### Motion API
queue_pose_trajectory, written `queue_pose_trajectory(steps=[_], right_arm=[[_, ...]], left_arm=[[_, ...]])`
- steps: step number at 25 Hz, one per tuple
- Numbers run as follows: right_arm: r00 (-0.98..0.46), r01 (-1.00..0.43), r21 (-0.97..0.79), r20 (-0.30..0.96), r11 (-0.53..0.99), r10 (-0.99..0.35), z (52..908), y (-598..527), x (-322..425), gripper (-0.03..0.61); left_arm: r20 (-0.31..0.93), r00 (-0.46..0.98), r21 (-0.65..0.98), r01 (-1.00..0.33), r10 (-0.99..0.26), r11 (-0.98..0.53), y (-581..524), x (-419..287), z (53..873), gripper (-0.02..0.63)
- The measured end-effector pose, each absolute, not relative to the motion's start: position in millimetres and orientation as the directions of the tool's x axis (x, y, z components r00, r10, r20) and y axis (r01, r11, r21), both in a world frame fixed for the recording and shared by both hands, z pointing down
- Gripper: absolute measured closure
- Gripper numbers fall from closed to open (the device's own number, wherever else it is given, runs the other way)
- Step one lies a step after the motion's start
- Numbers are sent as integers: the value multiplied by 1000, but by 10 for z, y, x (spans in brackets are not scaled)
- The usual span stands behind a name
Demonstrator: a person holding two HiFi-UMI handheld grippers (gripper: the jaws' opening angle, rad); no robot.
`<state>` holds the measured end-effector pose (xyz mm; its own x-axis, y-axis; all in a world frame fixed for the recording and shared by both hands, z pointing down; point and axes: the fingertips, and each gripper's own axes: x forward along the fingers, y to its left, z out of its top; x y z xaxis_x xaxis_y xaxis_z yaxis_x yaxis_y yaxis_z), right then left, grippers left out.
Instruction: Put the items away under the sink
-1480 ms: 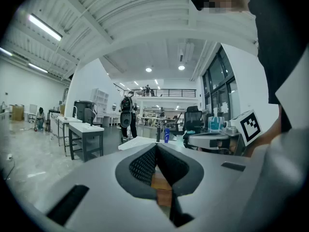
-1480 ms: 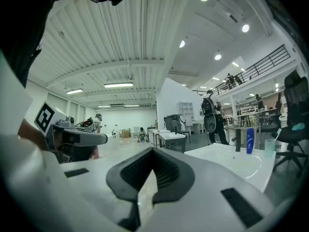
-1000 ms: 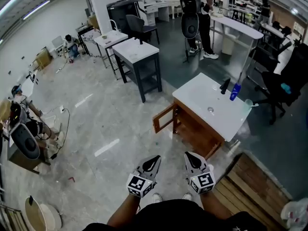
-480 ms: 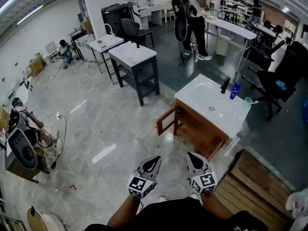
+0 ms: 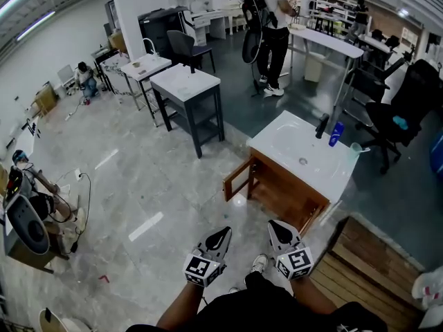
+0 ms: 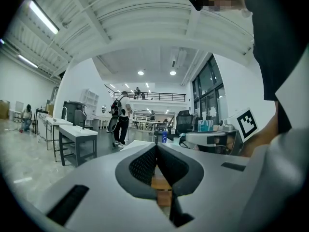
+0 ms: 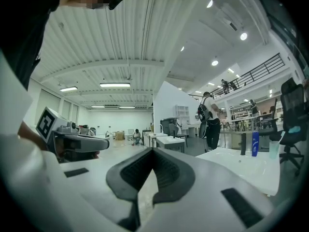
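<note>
The sink cabinet (image 5: pixel 282 185) is wooden with a white top (image 5: pixel 284 142), and its left door (image 5: pixel 235 179) hangs open. On the top, by the black faucet (image 5: pixel 322 124), stand a blue bottle (image 5: pixel 337 133) and a clear cup (image 5: pixel 356 148). My left gripper (image 5: pixel 223 232) and right gripper (image 5: pixel 275 225) are held low in front of me, well short of the cabinet, both shut with nothing in them. The left gripper view shows shut jaws (image 6: pixel 157 147) and the blue bottle (image 6: pixel 164 137) far off. The right gripper view shows shut jaws (image 7: pixel 153 150), the bottle (image 7: pixel 255 144) and the cup (image 7: pixel 274 149).
A wooden platform (image 5: pixel 360 268) lies on the floor to my right. A dark-framed white table (image 5: pixel 187 88) stands beyond the cabinet to the left. A person with a backpack (image 5: pixel 266 19) stands at the back, near a long white desk (image 5: pixel 325 40). A black office chair (image 5: pixel 405 109) is behind the sink.
The view has shifted closer to the sink cabinet. Both grippers stay shut and in the same place before me.
</note>
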<state>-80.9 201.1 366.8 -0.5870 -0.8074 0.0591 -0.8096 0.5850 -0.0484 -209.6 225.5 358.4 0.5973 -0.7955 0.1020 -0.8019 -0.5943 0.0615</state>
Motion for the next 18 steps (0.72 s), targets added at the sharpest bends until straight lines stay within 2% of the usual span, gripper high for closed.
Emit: queue_pose_trajectory(steps=[10,18], right_arm=[[-537,-841,-90,36,533,-843,3700,1269,-510,560],[-497,-858,-160,17,488,-868,3791,594,-83,560]], left_arm=[[102,613,50,-790,-784,-611,1416,-1873,3470,598],[144,648,-2,-756,-748,-655,720,-1429,3403,598]])
